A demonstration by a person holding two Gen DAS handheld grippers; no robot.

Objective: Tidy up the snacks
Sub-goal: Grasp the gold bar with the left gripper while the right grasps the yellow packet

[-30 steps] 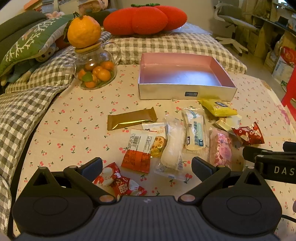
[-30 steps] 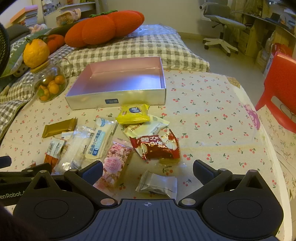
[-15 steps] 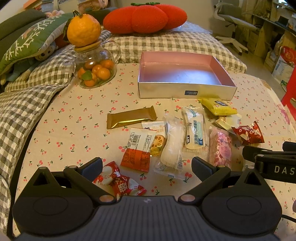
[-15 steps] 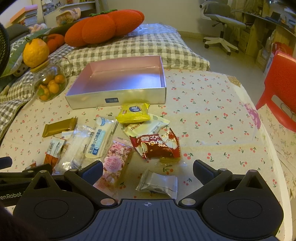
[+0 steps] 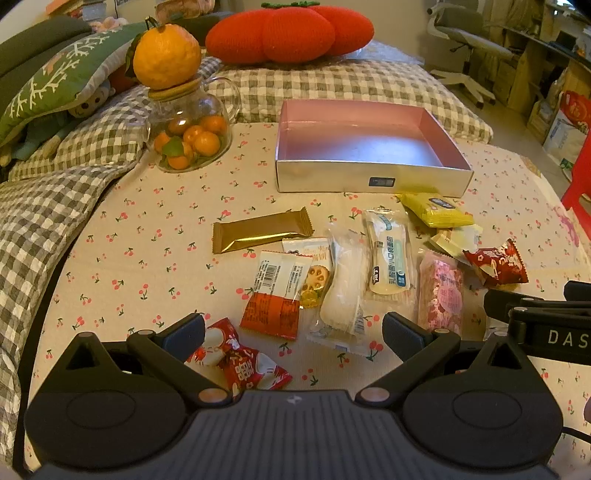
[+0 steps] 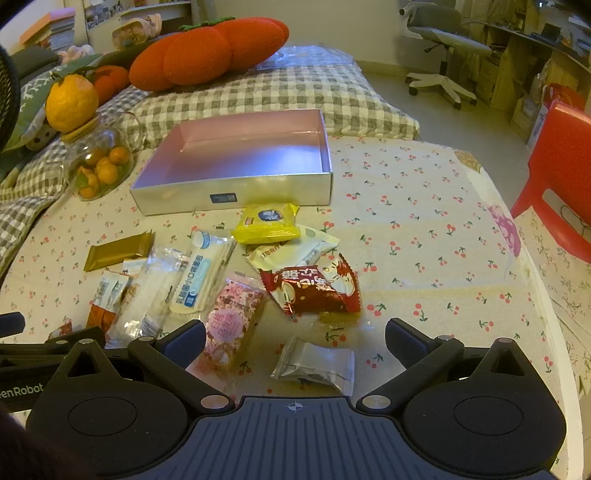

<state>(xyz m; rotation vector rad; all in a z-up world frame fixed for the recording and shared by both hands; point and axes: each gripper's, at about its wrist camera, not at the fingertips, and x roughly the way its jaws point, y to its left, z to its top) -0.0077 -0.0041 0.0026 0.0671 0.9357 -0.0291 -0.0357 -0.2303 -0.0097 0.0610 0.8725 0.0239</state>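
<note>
Hovering low over the table, both grippers, left (image 5: 293,328) and right (image 6: 295,330), are gaping wide and empty, readying a pick; snacks (image 5: 341,280) are lying scattered before the empty box (image 5: 369,181).

Beyond my work, the cherry-print cloth (image 5: 147,236) covered the surface in front of me. At its far left corner stood a glass jar (image 5: 190,138) of small oranges, with a big bumpy orange (image 5: 166,55) sitting on its lid. Behind it lay a grey checked blanket (image 5: 332,83), and on that rested a red pumpkin-shaped cushion (image 5: 288,31). A green leaf-patterned pillow (image 5: 55,83) leaned at the left. Off to my right I saw a red plastic chair (image 6: 554,162) just beside the cloth's edge, and farther back a grey office chair (image 6: 439,44) near cluttered shelves.
</note>
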